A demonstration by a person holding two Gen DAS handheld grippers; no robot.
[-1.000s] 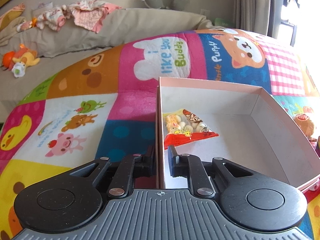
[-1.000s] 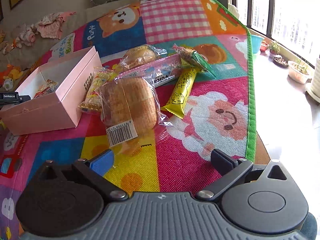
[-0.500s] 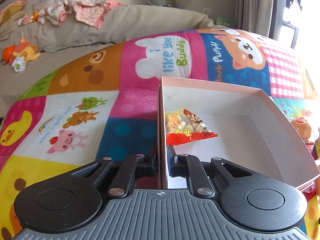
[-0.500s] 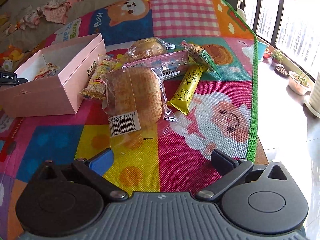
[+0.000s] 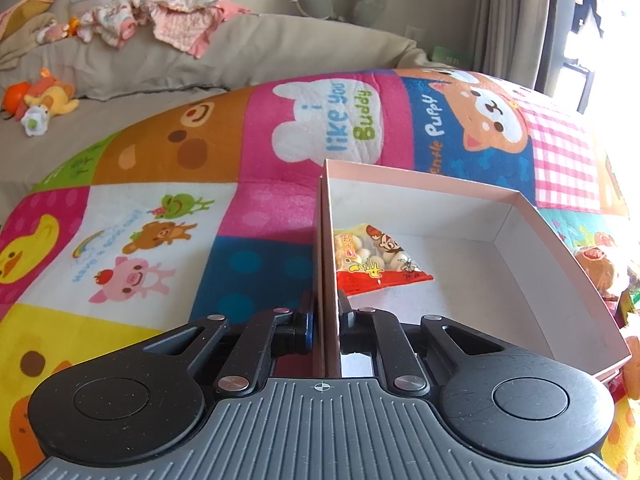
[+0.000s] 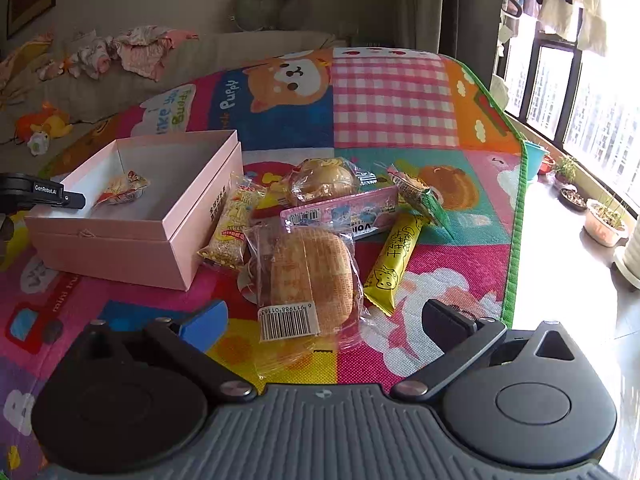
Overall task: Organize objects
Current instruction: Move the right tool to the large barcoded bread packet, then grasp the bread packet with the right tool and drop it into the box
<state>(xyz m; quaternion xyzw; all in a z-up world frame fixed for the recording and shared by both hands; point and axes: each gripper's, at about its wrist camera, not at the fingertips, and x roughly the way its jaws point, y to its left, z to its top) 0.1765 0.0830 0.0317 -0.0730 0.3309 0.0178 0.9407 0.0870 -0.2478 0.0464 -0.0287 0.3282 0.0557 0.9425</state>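
A pink open box (image 5: 520, 216) (image 6: 120, 240) stands on the colourful play mat. Inside it lies one red-and-yellow snack bag (image 5: 376, 258) (image 6: 122, 188). My left gripper (image 5: 325, 326) is shut on the box's near left wall, one finger outside and one inside; it also shows at the box's left end (image 6: 60, 199) in the right wrist view. My right gripper (image 6: 324, 320) stands open above the mat, just in front of a wrapped bread loaf (image 6: 308, 276). Beside the loaf lie a yellow stick pack (image 6: 394, 260), a pink wafer pack (image 6: 344, 216), a round bun (image 6: 324, 180), a green packet (image 6: 420, 196) and a cracker pack (image 6: 232, 228).
A beige sofa (image 5: 240, 56) with crumpled clothes (image 5: 160, 24) and a plush toy (image 5: 36, 100) runs behind the mat. The mat's green edge (image 6: 516, 216) drops to a tiled floor with potted plants (image 6: 604, 220) by the window.
The left gripper's fingers closed fully onto the box wall. The right gripper rose and rolled, so the snack pile and box sit lower and more level in its view.
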